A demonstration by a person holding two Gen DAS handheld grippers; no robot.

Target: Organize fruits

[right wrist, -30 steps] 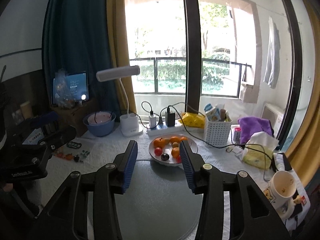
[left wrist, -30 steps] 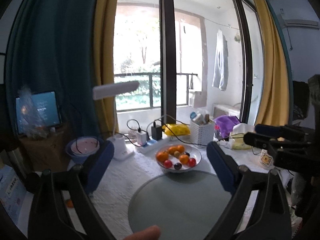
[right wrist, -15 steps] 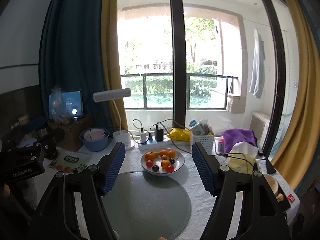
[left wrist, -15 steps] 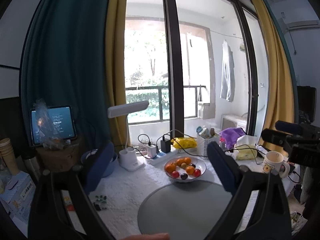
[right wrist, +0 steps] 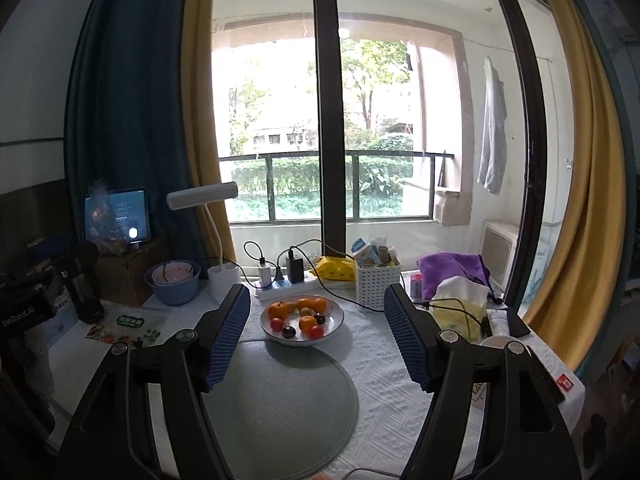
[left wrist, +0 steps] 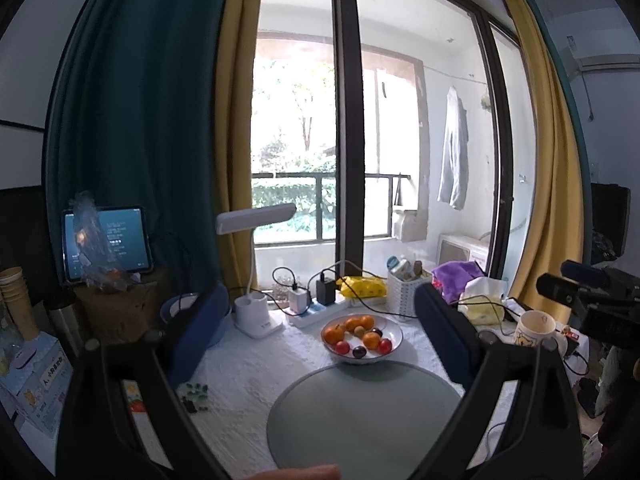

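Fruit heaped on plate (right wrist: 335,322) at 12 o'clock | both tongs (left wrist: 322,330) (right wrist: 316,334) spread, empty, well back | round mat (right wrist: 280,404) bare, likely sorting spot

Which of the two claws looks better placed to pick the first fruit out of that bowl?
Probably the right claw. In its view the fruit bowl sits centred between its wide-open jaws and looks a bit nearer. The left claw is open and empty too, so the edge is slight.

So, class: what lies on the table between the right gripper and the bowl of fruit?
In the right wrist view, only the round grey-green mat lies between the open right gripper and the bowl of fruit.
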